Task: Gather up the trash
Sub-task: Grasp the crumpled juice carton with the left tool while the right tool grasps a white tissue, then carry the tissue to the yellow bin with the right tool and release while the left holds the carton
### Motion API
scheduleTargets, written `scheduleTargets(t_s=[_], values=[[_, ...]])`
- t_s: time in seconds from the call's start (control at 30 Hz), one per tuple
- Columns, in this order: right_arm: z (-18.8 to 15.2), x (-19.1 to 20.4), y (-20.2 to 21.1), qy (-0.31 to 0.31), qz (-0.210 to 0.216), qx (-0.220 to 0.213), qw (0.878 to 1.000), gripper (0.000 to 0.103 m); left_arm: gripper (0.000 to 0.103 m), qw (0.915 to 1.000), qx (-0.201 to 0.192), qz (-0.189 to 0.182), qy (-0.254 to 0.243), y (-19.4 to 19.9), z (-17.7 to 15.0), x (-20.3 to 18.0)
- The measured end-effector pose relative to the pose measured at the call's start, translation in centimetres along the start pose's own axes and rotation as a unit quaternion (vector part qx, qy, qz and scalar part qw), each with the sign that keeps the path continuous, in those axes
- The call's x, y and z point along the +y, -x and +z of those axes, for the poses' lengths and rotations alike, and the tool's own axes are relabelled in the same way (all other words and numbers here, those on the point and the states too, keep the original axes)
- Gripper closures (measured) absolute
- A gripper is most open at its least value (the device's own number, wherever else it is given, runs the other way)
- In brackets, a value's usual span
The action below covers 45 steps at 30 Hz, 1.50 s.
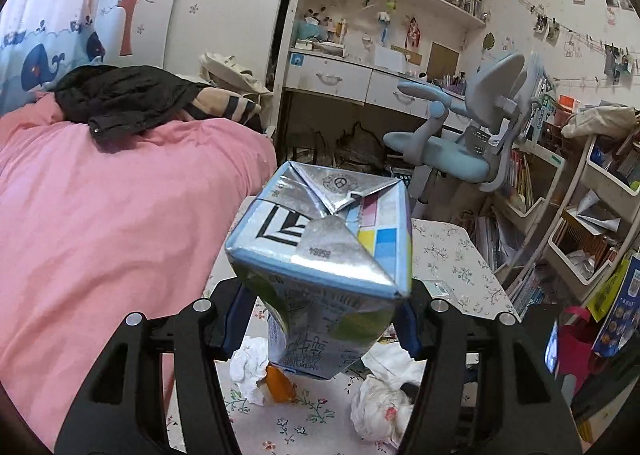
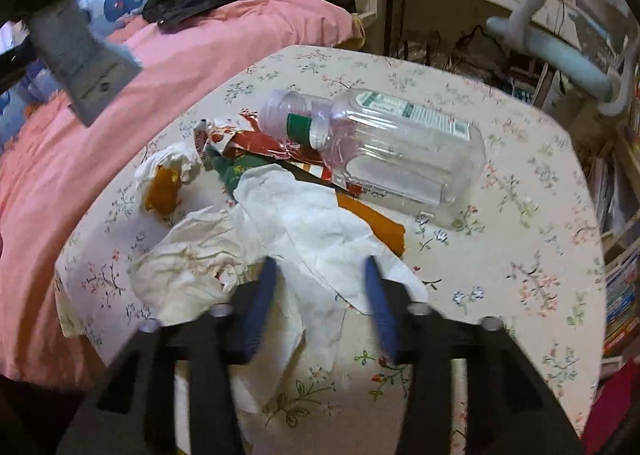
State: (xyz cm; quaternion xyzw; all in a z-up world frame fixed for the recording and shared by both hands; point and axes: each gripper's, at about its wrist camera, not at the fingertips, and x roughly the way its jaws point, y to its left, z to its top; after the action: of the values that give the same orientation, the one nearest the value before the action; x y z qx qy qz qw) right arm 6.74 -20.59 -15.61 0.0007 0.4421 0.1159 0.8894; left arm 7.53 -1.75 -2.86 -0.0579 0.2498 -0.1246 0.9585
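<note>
My left gripper [image 1: 324, 311] is shut on a crushed milk carton [image 1: 324, 251] and holds it up above the floral table [image 1: 452, 255]; the carton also shows at upper left in the right wrist view [image 2: 84, 55]. My right gripper [image 2: 320, 275] is open, its fingers on either side of a white crumpled tissue [image 2: 304, 231] on the table [image 2: 520, 215]. Beyond it lie a clear plastic bottle [image 2: 400, 151] on its side, a red torn wrapper [image 2: 256, 143], an orange peel [image 2: 162, 191] and a green wrapper [image 2: 236, 171]. Under the carton lie tissues [image 1: 380, 407] and an orange scrap [image 1: 280, 383].
A pink-covered bed [image 1: 100, 215] with dark clothes [image 1: 120, 99] lies left of the table. A blue desk chair [image 1: 460, 143] and a desk [image 1: 360, 83] stand behind. Crowded book shelves [image 1: 580, 215] line the right side.
</note>
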Motion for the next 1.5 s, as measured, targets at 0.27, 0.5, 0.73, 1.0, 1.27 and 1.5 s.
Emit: scheduleTargets(t_s=[0.27,0.5,0.73,1.0,1.27,1.5], values=[[0.4,-1.4,2.2,-0.051,0.028,-0.036,0.998,0.099,0.046,0.9998,-0.002,0.002,0.018,1.1,0.2,0.9],[0.9,-2.8,4.4,-0.088,0.044,-0.074,0.992,0.102,0.046,0.9997,-0.007,0.006,0.021,1.5,0.3,1.0],[1.2,-4.7,7.3,-0.140,0.088,-0.120,0.979,0.102,0.046,0.9998,-0.011,0.006,0.015,1.9,0.4,0.7],[0.2,-5.5,9.2,-0.178,0.120,-0.137,0.967,0.102,0.046,0.9998,-0.018,0.002,0.004,3.4,0.3,0.3],[-2.0,-6.3,4.8,-0.167,0.048,-0.011,0.985,0.101,0.046,0.9999,-0.016,0.000,0.004,4.5,-0.4,0.4],[-2.2,-5.3,4.1,-0.117,-0.012,-0.002,0.993,0.045,0.046,0.9999,-0.017,0.000,0.004,4.5,-0.5,0.4]])
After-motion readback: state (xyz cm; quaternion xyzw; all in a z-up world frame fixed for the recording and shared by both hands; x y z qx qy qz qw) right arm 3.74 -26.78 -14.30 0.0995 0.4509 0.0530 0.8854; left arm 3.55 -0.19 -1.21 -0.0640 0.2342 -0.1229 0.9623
